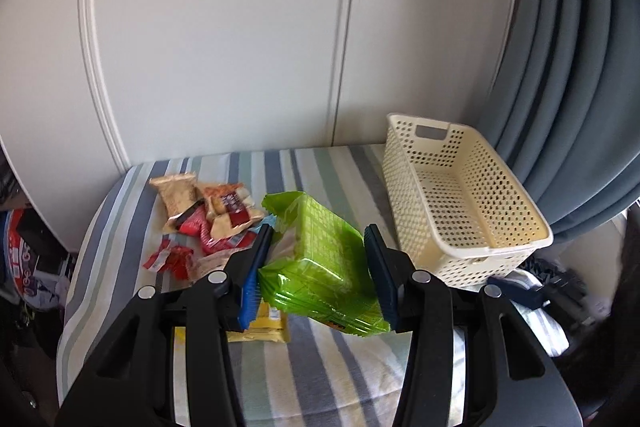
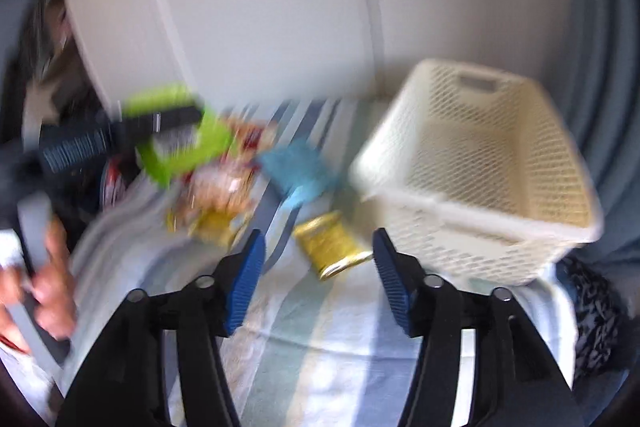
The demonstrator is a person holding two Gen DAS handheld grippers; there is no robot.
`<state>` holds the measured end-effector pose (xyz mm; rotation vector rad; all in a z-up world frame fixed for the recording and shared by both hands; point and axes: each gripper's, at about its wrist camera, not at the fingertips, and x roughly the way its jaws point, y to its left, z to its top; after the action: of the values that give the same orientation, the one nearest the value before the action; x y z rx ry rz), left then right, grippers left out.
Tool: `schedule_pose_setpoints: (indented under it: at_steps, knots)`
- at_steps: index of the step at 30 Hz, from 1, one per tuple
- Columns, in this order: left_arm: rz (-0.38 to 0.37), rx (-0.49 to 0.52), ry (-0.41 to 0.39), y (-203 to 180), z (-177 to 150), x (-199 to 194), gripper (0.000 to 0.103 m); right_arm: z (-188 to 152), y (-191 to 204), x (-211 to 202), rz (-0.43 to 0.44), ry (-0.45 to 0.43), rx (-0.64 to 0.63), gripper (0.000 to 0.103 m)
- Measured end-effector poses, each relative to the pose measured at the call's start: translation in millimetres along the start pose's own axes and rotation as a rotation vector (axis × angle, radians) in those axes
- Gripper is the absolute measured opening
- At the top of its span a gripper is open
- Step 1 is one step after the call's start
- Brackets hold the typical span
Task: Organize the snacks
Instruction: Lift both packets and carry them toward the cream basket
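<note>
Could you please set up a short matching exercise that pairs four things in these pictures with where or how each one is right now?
Things:
1. green snack pack
2. cream perforated basket
3. yellow snack packet
4. right gripper

States:
A. empty, standing on the striped cloth
B. open, holding nothing
C. clamped between the left gripper's blue pads
D. lying flat on the cloth, just ahead of open fingers

Pairs: 1-C, 2-A, 3-D, 4-B

White cupboard doors [image 1: 224, 39], grey curtain [image 1: 568, 67], striped cloth [image 1: 320, 367].
</note>
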<state>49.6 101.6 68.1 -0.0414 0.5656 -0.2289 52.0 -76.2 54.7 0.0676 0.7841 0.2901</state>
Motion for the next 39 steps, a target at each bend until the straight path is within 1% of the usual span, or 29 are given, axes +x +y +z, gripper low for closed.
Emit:
schedule_pose_setpoints:
  at_steps: [1,3,4,6,7,10,15,16,20,21,22,26,27,29,32,34,36,37,39]
  knots:
    - [0.0,-0.007,0.005,5,-2,2,0.048,0,6,20,0.014,0.05,-0.042,0.067]
    - [0.001,-0.019,0.015,13,-6,5,0.048,-1,14,41,0.003,0.117,-0.089,0.067]
    - [0.002,-0.023,0.018,17,-8,6,0.048,3,16,55,0.013,0.152,-0.113,0.067]
    - [0.004,-0.029,0.024,25,-12,8,0.048,11,16,78,0.005,0.217,-0.137,0.067]
    - [0.002,-0.034,0.028,29,-13,10,0.048,13,16,82,0.0,0.239,-0.141,0.067]
    - [-0.002,-0.042,0.034,37,-17,14,0.048,20,12,106,-0.043,0.307,-0.141,0.066]
    - [-0.015,-0.056,0.04,48,-21,20,0.048,20,15,131,-0.153,0.385,-0.213,0.067]
    - [-0.016,-0.057,0.041,50,-20,20,0.048,20,14,134,-0.164,0.394,-0.217,0.067]
    - [-0.019,-0.068,0.044,56,-21,24,0.048,19,9,137,-0.136,0.423,-0.206,0.066]
    - [-0.019,-0.073,0.046,58,-21,24,0.048,18,8,136,-0.125,0.423,-0.205,0.06]
    - [-0.02,-0.076,0.046,59,-21,25,0.048,17,7,135,-0.09,0.426,-0.189,0.051]
    - [-0.018,-0.08,0.041,62,-21,22,0.048,13,15,130,-0.075,0.401,-0.208,0.047]
    - [-0.018,-0.079,0.04,62,-21,21,0.048,12,19,123,-0.045,0.385,-0.2,0.047]
    - [-0.015,-0.079,0.035,63,-21,19,0.048,11,25,107,-0.014,0.35,-0.184,0.047]
    - [-0.014,-0.081,0.028,64,-18,16,0.048,17,32,83,0.025,0.278,-0.154,0.047]
    - [-0.012,-0.076,0.02,62,-16,14,0.048,26,35,63,0.045,0.215,-0.135,0.047]
    - [-0.016,-0.068,0.013,57,-14,11,0.048,34,35,42,0.039,0.151,-0.116,0.047]
    - [-0.017,-0.063,0.009,54,-13,10,0.048,41,32,29,0.03,0.104,-0.101,0.047]
    - [-0.022,-0.051,0.002,47,-10,8,0.048,50,26,16,0.004,0.053,-0.075,0.047]
